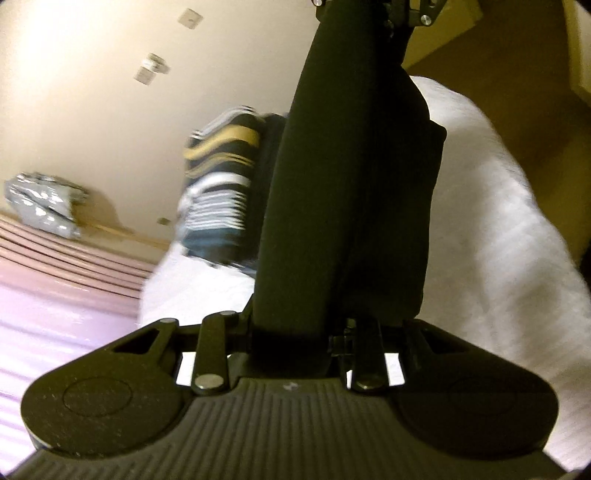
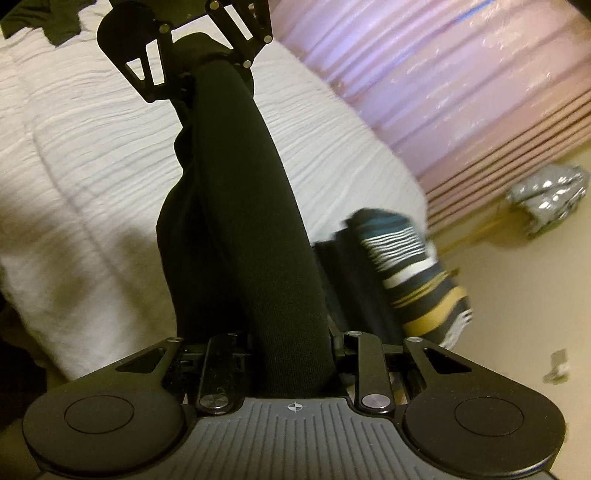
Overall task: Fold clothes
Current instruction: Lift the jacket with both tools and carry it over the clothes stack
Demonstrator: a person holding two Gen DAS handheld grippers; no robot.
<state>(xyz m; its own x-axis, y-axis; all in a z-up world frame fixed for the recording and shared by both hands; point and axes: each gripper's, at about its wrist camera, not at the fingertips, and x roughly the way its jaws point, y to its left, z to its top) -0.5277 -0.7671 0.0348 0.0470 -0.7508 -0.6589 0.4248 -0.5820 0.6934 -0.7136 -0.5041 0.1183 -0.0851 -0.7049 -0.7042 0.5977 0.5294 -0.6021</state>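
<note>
A black garment [image 1: 343, 192] is stretched between my two grippers above the white bed. In the left wrist view my left gripper [image 1: 295, 332] is shut on one end of it, and the cloth runs up to my right gripper [image 1: 402, 14] at the top edge. In the right wrist view my right gripper [image 2: 291, 354] is shut on the other end of the black garment [image 2: 240, 206], which runs up to my left gripper [image 2: 184, 77]. The fingertips of both are hidden by the cloth.
A white textured bedspread [image 2: 74, 147] lies under the garment. A folded stack of clothes, topped by a striped teal, white and yellow piece [image 2: 413, 273], sits on the bed near the edge. Pink curtains [image 2: 461, 92] hang beyond. A silver bag [image 2: 546, 203] lies on the floor.
</note>
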